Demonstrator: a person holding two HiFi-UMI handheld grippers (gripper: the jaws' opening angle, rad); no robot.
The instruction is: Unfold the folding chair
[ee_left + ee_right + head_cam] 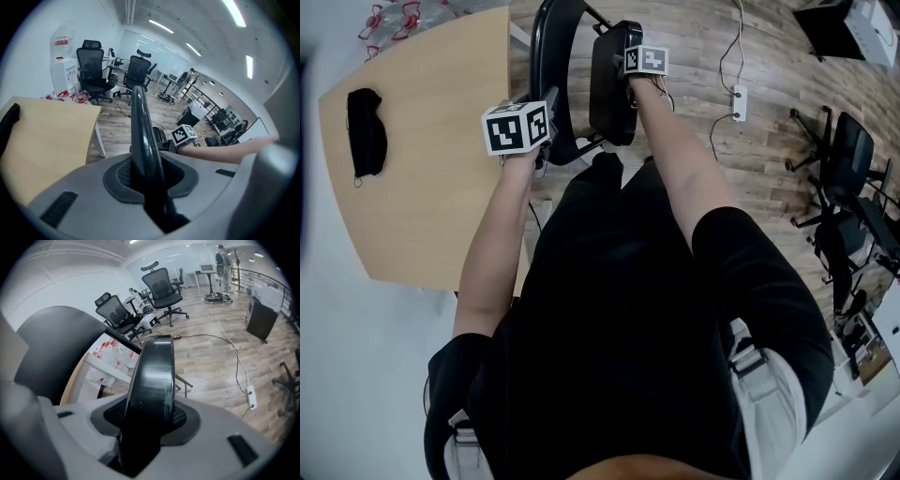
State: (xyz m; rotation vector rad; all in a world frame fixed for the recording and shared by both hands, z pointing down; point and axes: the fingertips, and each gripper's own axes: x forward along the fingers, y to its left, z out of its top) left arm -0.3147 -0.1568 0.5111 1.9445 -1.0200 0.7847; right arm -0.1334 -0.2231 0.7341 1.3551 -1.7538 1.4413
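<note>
Pinching the thin black rim of the folding chair tight in the left claw, with that rim rising straight up and away from between the pads. Clamping the right claw hard on a thicker black panel edge, just right of the left claw. Left of the left claw, a wooden desk. Far beyond both claws, black office chairs on plank floor.

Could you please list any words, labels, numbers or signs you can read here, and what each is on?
None can be read.
Left marker cube, right marker cube: square patterns, no words.
Red label on the water bottle: too blurred.
Red-and-white packs beside the table: too small.
</note>
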